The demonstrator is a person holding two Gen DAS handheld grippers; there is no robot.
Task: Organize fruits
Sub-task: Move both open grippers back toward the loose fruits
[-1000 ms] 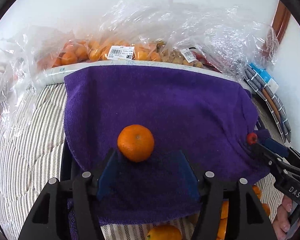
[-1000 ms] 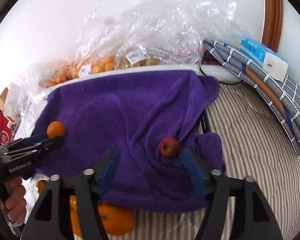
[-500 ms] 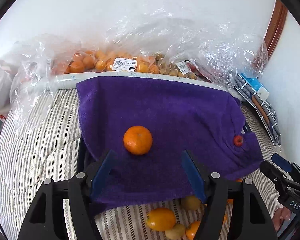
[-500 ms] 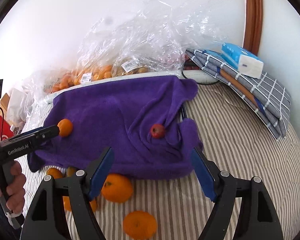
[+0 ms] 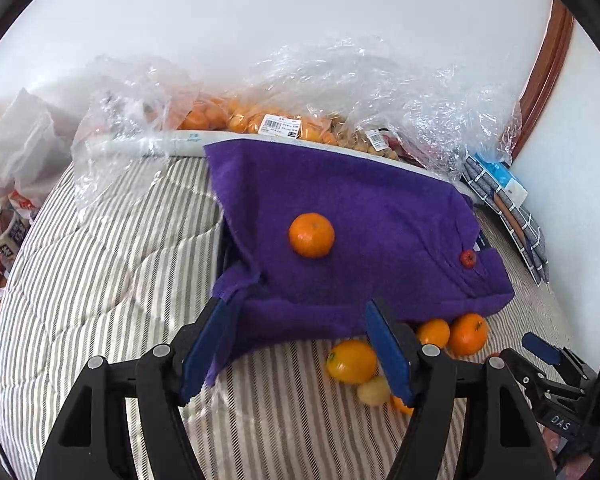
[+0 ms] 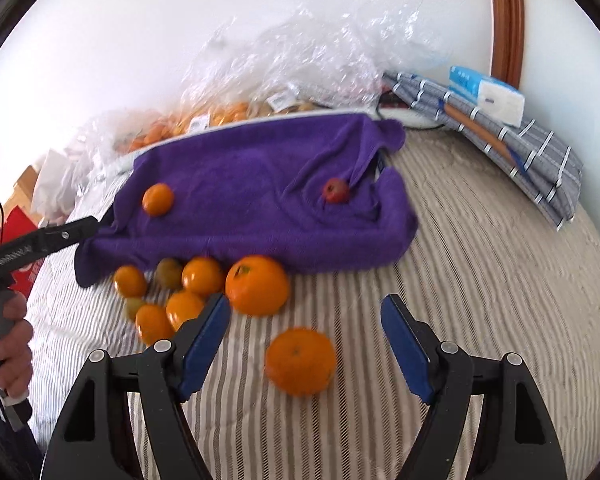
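Observation:
A purple towel (image 5: pixel 360 208) (image 6: pixel 240 184) is spread on the striped bedding. On it rest a mandarin (image 5: pixel 311 235) (image 6: pixel 158 199) and a small red fruit (image 5: pixel 467 258) (image 6: pixel 335 190). Several loose oranges (image 5: pixel 352 361) (image 6: pixel 257 285) and small yellow-green fruits (image 5: pixel 374 391) lie in front of the towel's near edge. My left gripper (image 5: pixel 296 344) (image 6: pixel 80 230) is open and empty, its left finger beside the towel's hanging corner. My right gripper (image 6: pixel 304 340) (image 5: pixel 540 356) is open above one orange (image 6: pixel 300 361), not touching it.
Clear plastic bags of oranges and other fruit (image 5: pixel 280 120) line the wall behind the towel. A folded checked cloth (image 6: pixel 512 148) with a blue tissue pack (image 6: pixel 488 92) lies at the right. A bottle (image 5: pixel 4 228) stands at the far left. A hand (image 6: pixel 12 352) grips the left handle.
Both grippers drew back from the towel and rose a little, their jaws spreading wider. The mandarin and red fruit stayed on the towel. Loose fruit in front of the towel came into view.

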